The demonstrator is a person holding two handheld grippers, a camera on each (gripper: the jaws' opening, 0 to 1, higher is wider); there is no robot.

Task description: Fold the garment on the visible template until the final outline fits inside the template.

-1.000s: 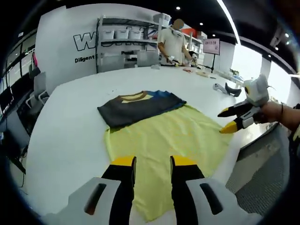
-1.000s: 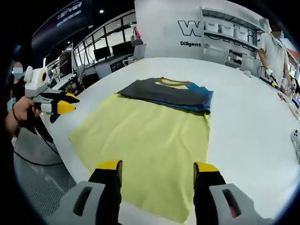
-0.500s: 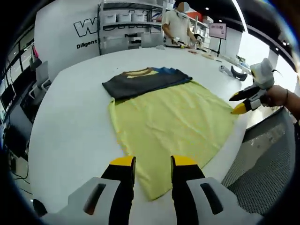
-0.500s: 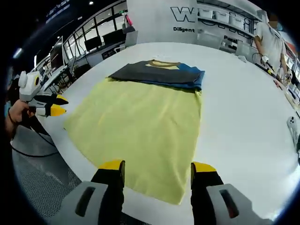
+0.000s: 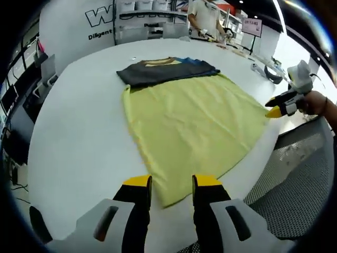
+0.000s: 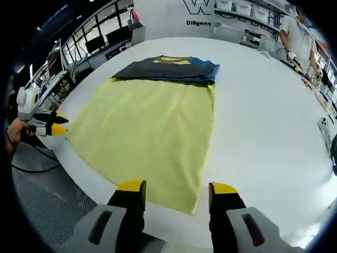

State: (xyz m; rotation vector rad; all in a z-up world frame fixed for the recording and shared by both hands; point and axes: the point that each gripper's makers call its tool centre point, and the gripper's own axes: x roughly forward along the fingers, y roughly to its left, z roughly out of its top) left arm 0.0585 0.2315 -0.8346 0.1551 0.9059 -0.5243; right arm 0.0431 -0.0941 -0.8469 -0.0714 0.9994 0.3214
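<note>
The left tool [image 5: 171,182] hangs with jaws narrowly parted at the yellow template's [image 5: 195,118] near corner; the right tool [image 6: 177,188] stands wider at its own near edge, both holding nothing. The folded garment [image 5: 166,69] lies well beyond on the white worktop [image 5: 79,137], overlapping the template's far end, long axis crosswise. The right gripper view shows a person [image 6: 295,34] far off.
</note>
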